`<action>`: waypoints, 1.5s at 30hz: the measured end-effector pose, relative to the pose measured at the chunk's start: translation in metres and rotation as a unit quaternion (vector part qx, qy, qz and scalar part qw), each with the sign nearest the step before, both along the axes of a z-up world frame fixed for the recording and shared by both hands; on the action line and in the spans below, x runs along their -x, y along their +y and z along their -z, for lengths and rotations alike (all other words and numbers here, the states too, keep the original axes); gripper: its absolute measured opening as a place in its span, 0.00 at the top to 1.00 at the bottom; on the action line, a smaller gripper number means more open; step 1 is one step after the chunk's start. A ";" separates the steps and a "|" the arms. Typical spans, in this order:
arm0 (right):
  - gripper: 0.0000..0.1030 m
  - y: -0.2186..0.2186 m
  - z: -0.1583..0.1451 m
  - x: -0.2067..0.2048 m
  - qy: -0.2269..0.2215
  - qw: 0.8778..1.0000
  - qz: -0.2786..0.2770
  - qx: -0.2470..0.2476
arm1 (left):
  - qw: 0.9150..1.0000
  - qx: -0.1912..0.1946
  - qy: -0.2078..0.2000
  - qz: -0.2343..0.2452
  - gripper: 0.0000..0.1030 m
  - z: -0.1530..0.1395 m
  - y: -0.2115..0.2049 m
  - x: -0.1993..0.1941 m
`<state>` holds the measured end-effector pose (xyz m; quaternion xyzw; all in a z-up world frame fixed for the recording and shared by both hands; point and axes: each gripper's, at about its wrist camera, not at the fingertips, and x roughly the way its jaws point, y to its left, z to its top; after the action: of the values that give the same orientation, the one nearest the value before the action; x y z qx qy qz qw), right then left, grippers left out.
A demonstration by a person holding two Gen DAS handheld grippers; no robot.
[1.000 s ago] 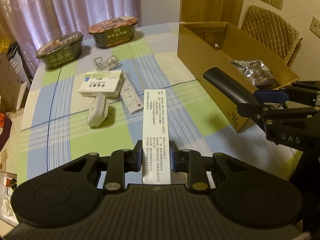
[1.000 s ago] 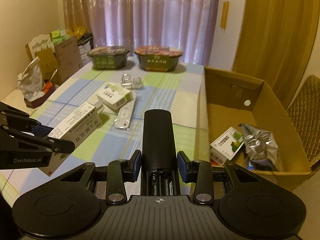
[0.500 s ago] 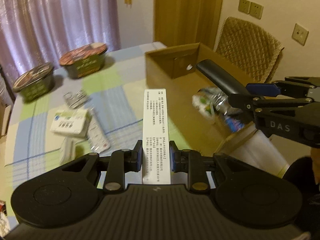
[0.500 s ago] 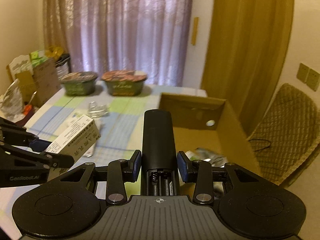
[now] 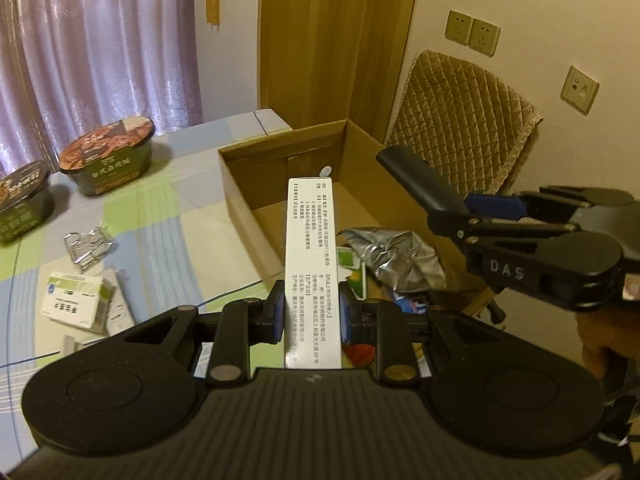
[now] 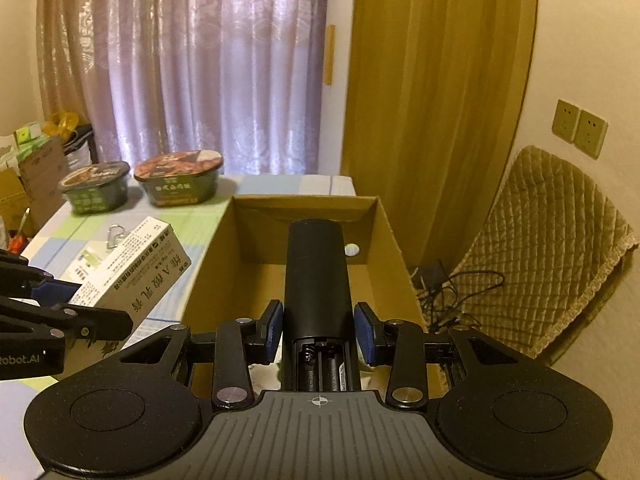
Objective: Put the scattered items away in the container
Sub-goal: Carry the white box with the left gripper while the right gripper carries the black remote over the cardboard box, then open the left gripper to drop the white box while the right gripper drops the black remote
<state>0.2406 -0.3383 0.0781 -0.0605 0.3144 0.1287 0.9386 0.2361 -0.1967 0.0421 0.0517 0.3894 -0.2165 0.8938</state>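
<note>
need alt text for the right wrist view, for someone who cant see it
The right gripper holds a black remote control, its battery bay open, above an open cardboard box. At left, the left gripper holds a white medicine box over the checked tablecloth. Two instant noodle bowls stand before purple curtains; a quilted chair is at right.

left gripper [image 5: 312, 312] with white carton [image 5: 313, 264]: moved from above the tablecloth to over the near edge of the cardboard box [image 5: 256, 208]. right gripper [image 6: 319, 334] with black remote [image 6: 316, 276]: moved from beside the box to above its open interior.
</note>
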 end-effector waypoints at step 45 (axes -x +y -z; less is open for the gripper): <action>0.60 -0.025 0.024 -0.034 0.016 1.000 0.013 -0.010 | 0.998 0.014 0.031 -0.051 0.69 0.031 -0.033 -0.037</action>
<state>0.2744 -0.3633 0.0542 -0.0446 0.3291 0.1212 0.9354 0.2730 -0.2296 0.0111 0.0130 0.4158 -0.1773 0.8919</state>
